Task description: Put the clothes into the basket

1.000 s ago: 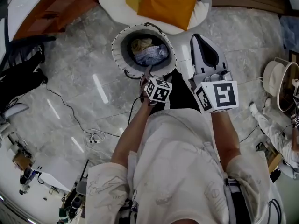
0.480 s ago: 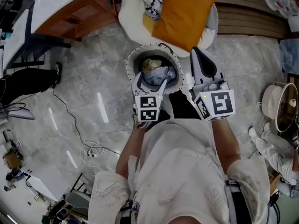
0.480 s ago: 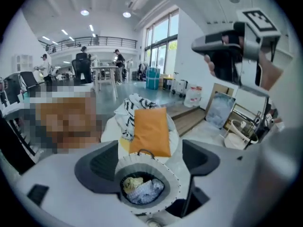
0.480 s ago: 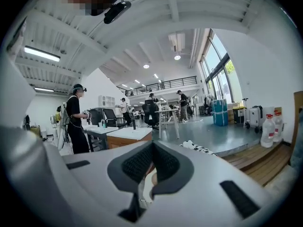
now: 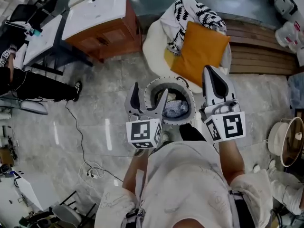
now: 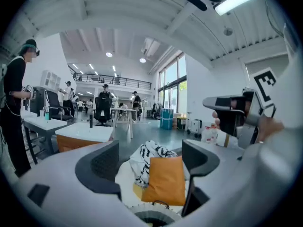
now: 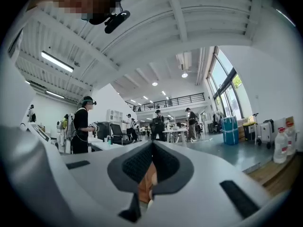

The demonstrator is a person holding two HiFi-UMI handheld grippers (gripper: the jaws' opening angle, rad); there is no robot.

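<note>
The round white-rimmed basket (image 5: 189,95) stands on the floor in front of me, holding bluish and pale clothes (image 5: 176,109). My left gripper (image 5: 148,99) hovers over the basket's left rim, open and empty. In the left gripper view this gripper (image 6: 151,161) frames an orange cushion (image 6: 163,181), a black-and-white patterned cloth (image 6: 150,154) and the basket rim (image 6: 152,214) below. My right gripper (image 5: 214,80) is shut on nothing, just right of the basket, with its tips (image 7: 150,162) pressed together. The cushion (image 5: 198,51) and cloth (image 5: 191,11) lie on a white seat (image 5: 154,46) behind the basket.
A wooden cabinet with a white top (image 5: 97,25) stands at the back left, a slatted wooden platform (image 5: 259,51) at the back right. Cables (image 5: 90,170) trail over the marble floor. A person's dark legs (image 5: 28,84) are at the left, a round container (image 5: 285,141) at the right.
My left gripper has lifted out from over the basket and stands higher with its jaws apart. The view has tilted forward, showing more of the seat and cabinet. The right gripper stays shut.
</note>
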